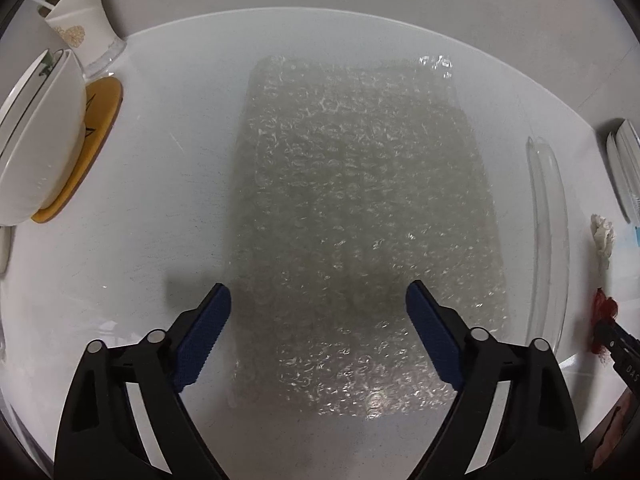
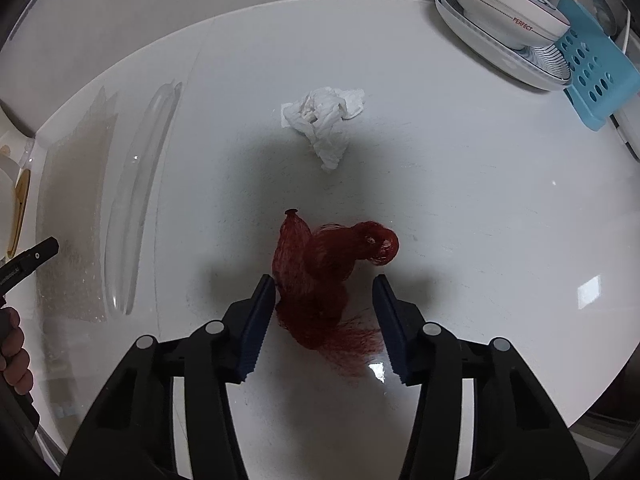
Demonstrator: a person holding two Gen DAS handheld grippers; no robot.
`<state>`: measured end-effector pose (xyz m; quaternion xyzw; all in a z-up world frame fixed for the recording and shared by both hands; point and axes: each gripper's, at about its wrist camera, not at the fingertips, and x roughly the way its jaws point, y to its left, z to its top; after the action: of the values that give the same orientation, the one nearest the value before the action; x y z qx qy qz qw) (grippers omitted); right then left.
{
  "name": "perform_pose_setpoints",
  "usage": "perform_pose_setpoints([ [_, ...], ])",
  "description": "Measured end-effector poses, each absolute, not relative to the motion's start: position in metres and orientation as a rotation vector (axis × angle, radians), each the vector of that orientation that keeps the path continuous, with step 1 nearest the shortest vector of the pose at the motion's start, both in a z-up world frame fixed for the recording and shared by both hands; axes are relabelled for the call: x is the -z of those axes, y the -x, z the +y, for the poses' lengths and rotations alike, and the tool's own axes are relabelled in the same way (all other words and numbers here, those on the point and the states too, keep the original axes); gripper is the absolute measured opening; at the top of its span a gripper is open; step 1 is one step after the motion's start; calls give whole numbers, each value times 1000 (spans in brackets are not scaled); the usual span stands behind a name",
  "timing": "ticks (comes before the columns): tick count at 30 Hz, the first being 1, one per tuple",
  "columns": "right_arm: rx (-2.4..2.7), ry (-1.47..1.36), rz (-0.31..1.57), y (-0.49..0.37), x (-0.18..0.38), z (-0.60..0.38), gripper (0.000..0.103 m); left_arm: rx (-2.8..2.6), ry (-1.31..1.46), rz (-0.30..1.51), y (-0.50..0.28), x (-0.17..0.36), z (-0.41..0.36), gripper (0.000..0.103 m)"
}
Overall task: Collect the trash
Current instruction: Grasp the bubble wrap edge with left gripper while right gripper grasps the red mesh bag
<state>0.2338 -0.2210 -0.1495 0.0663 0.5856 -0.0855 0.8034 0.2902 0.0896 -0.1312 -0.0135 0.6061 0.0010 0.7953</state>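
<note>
Over bubble wrap (image 1: 352, 216): left tongs (image 1: 318, 300) wide; right tongs (image 2: 324, 292) straddle red netting (image 2: 320, 276).

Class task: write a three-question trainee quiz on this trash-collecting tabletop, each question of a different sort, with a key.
1. True or false: the red mesh net lies between the fingers of the right hand-held gripper.
2. Multiple choice: what lies under the left hand-held gripper? A) crumpled tissue B) bubble wrap C) blue rack
3. Fill in: beyond the red mesh net on the white table lies a crumpled white ____.

Key:
1. True.
2. B, the bubble wrap.
3. Tissue: the crumpled tissue.
</note>
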Motion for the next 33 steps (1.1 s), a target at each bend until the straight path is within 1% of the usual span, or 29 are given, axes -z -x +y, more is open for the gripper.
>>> perform_pose_setpoints([
  [2,179,-142,1258,-234,151,-220,38,-3,13,1308,-292,133,88,81],
  [3,177,-140,1259,-234,151,-219,36,-6,4,1312,-292,134,87,79],
  [5,175,-133,1260,-233,152,-217,31,-2,-9,1317,-290,133,83,72],
  [6,175,-130,1261,-233,152,-217,30,-2,-15,1320,-289,132,81,69],
  [8,175,-132,1262,-232,153,-216,26,-5,-27,1326,-287,130,77,57],
  [9,177,-133,1261,-231,153,-215,25,-7,-33,1328,-285,129,74,53],
  [11,181,-129,1264,-230,155,-215,21,-4,-40,1334,-284,128,70,36],
  [12,183,-131,1267,-230,156,-216,20,-5,-38,1339,-283,127,70,31],
  [13,184,-132,1265,-229,157,-217,18,-7,-40,1342,-282,126,69,21],
  [14,183,-131,1264,-228,157,-217,17,-11,-46,1343,-281,126,68,18],
  [20,161,-126,1256,-218,158,-215,15,-21,-7,1329,-275,122,72,8],
  [33,128,-102,1201,-192,133,-218,15,-5,39,1241,-246,84,89,7],
])
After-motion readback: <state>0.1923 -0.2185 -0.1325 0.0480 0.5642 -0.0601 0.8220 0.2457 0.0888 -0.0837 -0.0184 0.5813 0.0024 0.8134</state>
